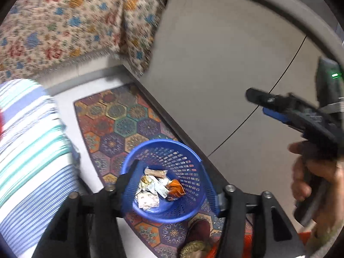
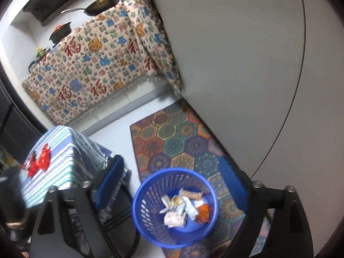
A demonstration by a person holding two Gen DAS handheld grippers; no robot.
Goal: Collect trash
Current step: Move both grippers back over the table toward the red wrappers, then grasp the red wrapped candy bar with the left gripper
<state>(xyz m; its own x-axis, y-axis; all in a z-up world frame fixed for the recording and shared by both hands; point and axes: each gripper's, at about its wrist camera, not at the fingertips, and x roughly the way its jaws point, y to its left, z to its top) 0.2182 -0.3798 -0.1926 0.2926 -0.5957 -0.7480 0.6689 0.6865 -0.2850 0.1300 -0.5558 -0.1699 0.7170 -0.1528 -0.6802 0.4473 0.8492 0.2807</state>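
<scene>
A pale floor (image 2: 120,142) runs under both views, with a large grey panel (image 2: 236,64) standing along its right side. A cream cloth printed with red and blue characters (image 2: 86,68) drapes over a counter at the back, where a pan (image 2: 101,5) and a dark pot (image 2: 61,32) sit. A rug of coloured hexagons (image 2: 172,137) lies on the floor against the grey panel. A small table under a blue and white striped cloth (image 2: 60,150) stands left of the rug, and a red wrapper (image 2: 39,161) lies on top of it.

The left gripper (image 1: 172,176) points down at the floor, its fingers spread wide with nothing between them. The right gripper (image 2: 172,185) also looks downward, spread wide and empty; in the left wrist view it appears at the right edge (image 1: 301,116), gripped by the right hand (image 1: 314,176).

A blue perforated basket (image 2: 150,193) stands on the rug, below and between the fingers of each gripper in both views, apart from them. Inside it lies crumpled trash (image 2: 185,208): silvery and white wrappers, a tan one, and an orange one at the right.
</scene>
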